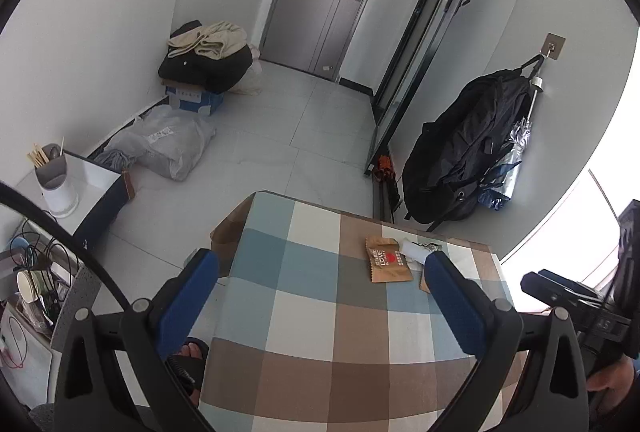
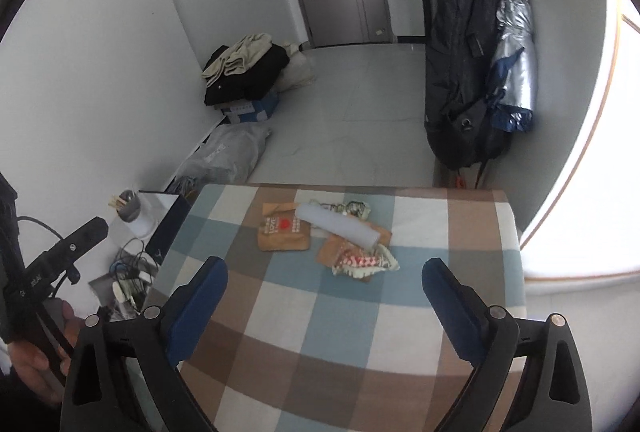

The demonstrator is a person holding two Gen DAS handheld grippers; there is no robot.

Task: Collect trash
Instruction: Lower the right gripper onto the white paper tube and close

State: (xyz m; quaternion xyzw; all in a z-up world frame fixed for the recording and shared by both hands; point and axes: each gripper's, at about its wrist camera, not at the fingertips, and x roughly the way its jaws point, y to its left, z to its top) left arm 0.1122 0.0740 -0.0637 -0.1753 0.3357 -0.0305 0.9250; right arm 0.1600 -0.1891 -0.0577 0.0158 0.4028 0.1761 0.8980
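**Right wrist view: trash heaped at the far middle of the checked tabletop, both grippers empty**

Right wrist view, from the left: a grey utensil cup (image 2: 130,212) stands on a low white surface beside the tabletop (image 2: 352,316). On the checked cloth lies a brown paper packet (image 2: 283,234) with a red dot on it. Just to its right a pale rolled tube (image 2: 340,226) lies slantwise across a crumpled wrapper (image 2: 362,262), touching it, with another scrunched scrap (image 2: 352,209) behind. The right gripper (image 2: 325,272) hangs short of this heap, its blue fingers (image 2: 202,296) spread wide and holding nothing. On the wall at the right hangs a black backpack (image 2: 460,72) with a folded silver umbrella (image 2: 514,60) beside it.

In the left wrist view the left gripper (image 1: 316,268) is over the near left part of the tabletop, its fingers (image 1: 188,296) wide apart and empty. The brown packet lies just beside its right-hand finger, the tube partly hidden behind that fingertip.
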